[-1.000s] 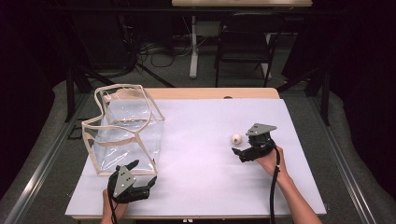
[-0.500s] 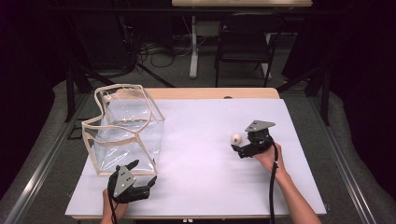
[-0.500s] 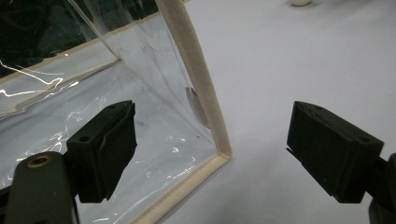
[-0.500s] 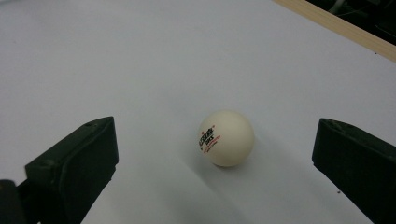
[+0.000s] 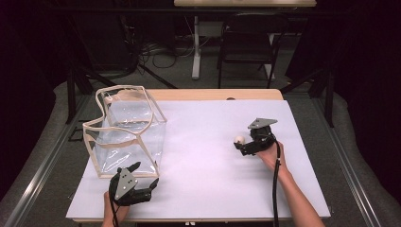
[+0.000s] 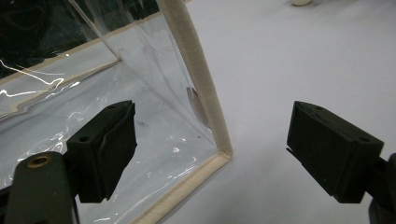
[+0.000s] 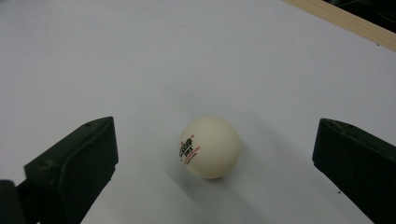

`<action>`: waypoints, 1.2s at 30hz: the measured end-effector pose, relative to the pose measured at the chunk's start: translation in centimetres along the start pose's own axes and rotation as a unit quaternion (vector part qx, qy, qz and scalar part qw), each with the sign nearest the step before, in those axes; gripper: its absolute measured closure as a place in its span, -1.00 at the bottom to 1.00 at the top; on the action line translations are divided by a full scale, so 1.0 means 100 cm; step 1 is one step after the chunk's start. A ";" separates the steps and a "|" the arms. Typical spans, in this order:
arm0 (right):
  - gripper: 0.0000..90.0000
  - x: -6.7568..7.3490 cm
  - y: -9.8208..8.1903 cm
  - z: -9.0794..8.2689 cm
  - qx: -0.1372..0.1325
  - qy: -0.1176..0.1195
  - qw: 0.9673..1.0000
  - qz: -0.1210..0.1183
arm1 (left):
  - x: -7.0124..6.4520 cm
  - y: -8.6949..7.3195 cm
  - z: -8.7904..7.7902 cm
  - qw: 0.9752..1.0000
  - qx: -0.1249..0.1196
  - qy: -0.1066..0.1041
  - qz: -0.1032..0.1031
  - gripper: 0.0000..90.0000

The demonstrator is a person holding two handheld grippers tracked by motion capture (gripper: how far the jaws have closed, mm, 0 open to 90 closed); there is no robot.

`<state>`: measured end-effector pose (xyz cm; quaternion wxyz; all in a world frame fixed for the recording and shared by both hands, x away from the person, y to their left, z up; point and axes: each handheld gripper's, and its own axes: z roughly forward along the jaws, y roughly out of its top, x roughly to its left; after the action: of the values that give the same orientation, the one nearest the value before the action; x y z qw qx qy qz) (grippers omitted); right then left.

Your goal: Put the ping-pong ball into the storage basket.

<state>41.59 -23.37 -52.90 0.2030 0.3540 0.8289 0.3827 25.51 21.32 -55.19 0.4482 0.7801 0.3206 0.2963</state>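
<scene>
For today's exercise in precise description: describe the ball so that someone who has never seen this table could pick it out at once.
On the white table, look right of the clear bag to the right gripper. The ball lies on the sheet between its open jaws, untouched. It is the one small round cream thing there, with tiny printed lettering on its side.

The ball (image 7: 210,147) at the centre of the right gripper view is cream-white, with small black and red print on its left face; the table top (image 5: 208,142) is plain white, edged by a light wood strip along the top; the bag (image 5: 125,135) at the left of the high view is clear plastic with beige trim; both the left gripper (image 5: 142,182) and the right gripper (image 5: 242,146) are black, each topped by a grey plate.
</scene>
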 end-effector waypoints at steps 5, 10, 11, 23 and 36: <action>-1.00 -0.001 -0.002 0.005 0.004 -0.001 1.000 0.002 | 0.000 0.000 0.000 1.000 0.000 -0.002 -0.001 -0.65; -1.00 -0.004 -0.004 0.007 0.007 0.000 1.000 0.007 | 0.000 0.000 0.000 1.000 0.002 -0.002 0.002 -0.65; -1.00 -0.005 -0.005 0.008 0.006 0.002 1.000 0.010 | 0.000 0.000 0.001 1.000 0.002 -0.002 0.003 -0.65; -1.00 -0.004 -0.008 0.020 0.009 0.011 1.000 0.021 | -0.001 0.000 0.002 1.000 0.002 -0.004 0.003 -0.65; -0.64 -0.001 -0.011 0.031 0.028 0.003 0.999 0.030 | 0.000 0.000 0.001 1.000 0.002 -0.004 0.003 -0.65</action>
<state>43.11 -22.44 -55.64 0.1787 0.3831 0.8291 0.3659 25.59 21.23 -55.23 0.4473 0.7832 0.3169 0.2936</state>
